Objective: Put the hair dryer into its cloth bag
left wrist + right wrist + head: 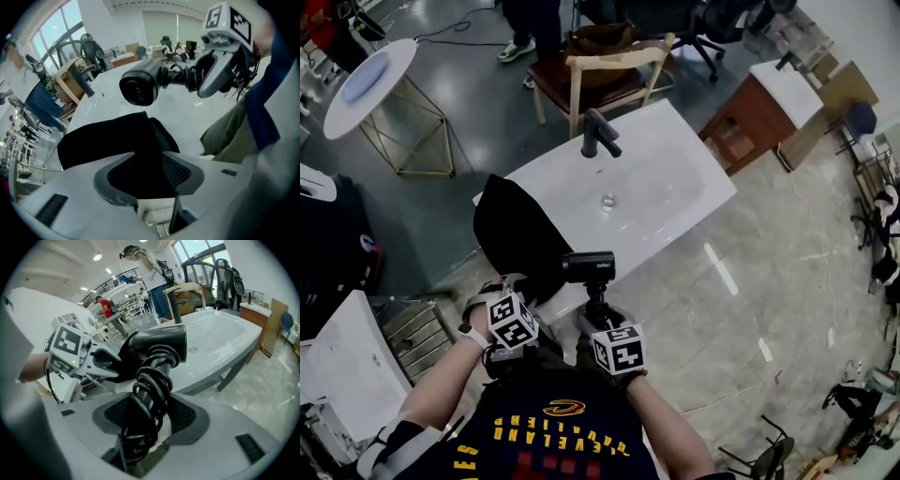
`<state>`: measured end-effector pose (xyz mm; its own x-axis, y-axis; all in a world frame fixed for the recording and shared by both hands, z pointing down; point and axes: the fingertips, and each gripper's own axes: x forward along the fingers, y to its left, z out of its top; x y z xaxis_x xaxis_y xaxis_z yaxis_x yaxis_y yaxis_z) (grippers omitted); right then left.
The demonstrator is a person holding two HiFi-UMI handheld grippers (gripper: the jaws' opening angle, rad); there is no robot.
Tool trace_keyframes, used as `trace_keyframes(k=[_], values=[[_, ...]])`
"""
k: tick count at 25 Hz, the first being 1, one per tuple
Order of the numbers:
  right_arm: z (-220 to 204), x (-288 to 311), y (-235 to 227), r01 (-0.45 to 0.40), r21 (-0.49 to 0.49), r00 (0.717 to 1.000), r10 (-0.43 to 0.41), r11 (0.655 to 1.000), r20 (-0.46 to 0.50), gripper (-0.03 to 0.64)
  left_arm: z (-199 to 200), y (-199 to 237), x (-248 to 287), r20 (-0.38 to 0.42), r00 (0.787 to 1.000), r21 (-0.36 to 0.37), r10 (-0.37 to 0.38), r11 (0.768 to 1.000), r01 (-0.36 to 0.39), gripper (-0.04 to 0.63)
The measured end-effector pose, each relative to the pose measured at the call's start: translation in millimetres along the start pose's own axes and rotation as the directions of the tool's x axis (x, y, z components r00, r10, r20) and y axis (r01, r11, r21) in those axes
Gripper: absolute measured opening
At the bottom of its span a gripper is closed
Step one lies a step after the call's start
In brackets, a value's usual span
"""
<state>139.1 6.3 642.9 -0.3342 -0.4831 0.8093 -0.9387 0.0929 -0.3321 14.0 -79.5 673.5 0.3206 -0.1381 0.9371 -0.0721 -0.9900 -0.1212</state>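
We're at the near edge of the white washbasin surface now. The black faucet stands at the far edge with a wooden chair behind it, and pale floor opens out wide to the right. The basin between faucet and near edge is the open stretch.

The black cloth bag is slumped over the near-left corner of the surface, spilling past the edge.

The left tongs point steeply down at it. In the left gripper view the tongs are spread wide, bag cloth lying between them, one meshed pad showing bare. Released, then, not pinching.

The right tongs are clenched on the hair dryer. The right gripper view shows the tongs gripping its handle, cord coiled round it. The dryer is up in the air over the near edge, just beside the bag, barrel end facing the left tongs.
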Motion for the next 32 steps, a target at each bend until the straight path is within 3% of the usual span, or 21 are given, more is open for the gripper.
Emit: trace_keyframes(k=[3, 4, 5, 7, 9, 11, 15, 17, 20, 25, 29, 32], values=[[-12, -1, 5, -0.013, 0.006, 1.0, 0.013, 1.0, -0.007, 0.236, -12, 8, 3, -0.038, 0.999, -0.042, 0.012, 0.999, -0.014, 0.155], [-15, -1, 7, -0.016, 0.008, 1.0, 0.016, 1.0, -0.01, 0.236, -14, 11, 1, -0.026, 1.0, -0.078, 0.016, 0.997, -0.018, 0.07], [-18, -1, 8, -0.018, 0.008, 1.0, 0.018, 1.0, -0.012, 0.236, -14, 15, -1, -0.001, 1.0, -0.124, 0.016, 0.992, -0.016, 0.028], [-24, -2, 13, -0.024, 0.002, 1.0, 0.024, 1.0, -0.02, 0.236, -12, 21, -10, 0.084, 0.996, -0.247, 0.005, 0.969, 0.016, 0.021], [-30, -3, 21, -0.036, -0.009, 0.999, 0.036, 0.999, -0.031, 0.236, -7, 28, -24, 0.191, 0.982, -0.368, 0.007, 0.928, 0.065, 0.021], [-36, -2, 30, -0.053, -0.025, 0.998, 0.052, 0.998, -0.046, 0.236, 1, 33, -37, 0.312, 0.95, -0.465, 0.024, 0.876, 0.13, 0.02], [-42, 5, 47, -0.08, -0.055, 0.995, 0.076, 0.995, -0.069, 0.236, 22, 36, -59, 0.559, 0.825, -0.597, 0.082, 0.731, 0.332, 0.02], [-43, 8, 57, -0.092, -0.076, 0.993, 0.086, 0.993, -0.077, 0.236, 27, 38, -66, 0.612, 0.782, -0.613, 0.117, 0.696, 0.375, 0.02], [-45, 13, 70, -0.11, -0.125, 0.99, 0.098, 0.986, -0.098, 0.236, 33, 42, -75, 0.646, 0.748, -0.606, 0.154, 0.7, 0.379, 0.02], [-48, 25, 87, -0.156, -0.179, 0.982, 0.132, 0.971, -0.138, 0.236, 47, 43, -87, 0.677, 0.721, -0.562, 0.149, 0.737, 0.376, 0.02], [-41, 37, 97, -0.196, -0.2, 0.971, 0.162, 0.96, -0.176, 0.236, 55, 30, -90, 0.688, 0.717, -0.516, 0.112, 0.77, 0.375, 0.02], [-25, 41, 93, -0.188, -0.205, 0.973, 0.155, 0.961, -0.169, 0.236, 54, 25, -93, 0.676, 0.729, -0.493, 0.106, 0.8, 0.341, 0.019]])
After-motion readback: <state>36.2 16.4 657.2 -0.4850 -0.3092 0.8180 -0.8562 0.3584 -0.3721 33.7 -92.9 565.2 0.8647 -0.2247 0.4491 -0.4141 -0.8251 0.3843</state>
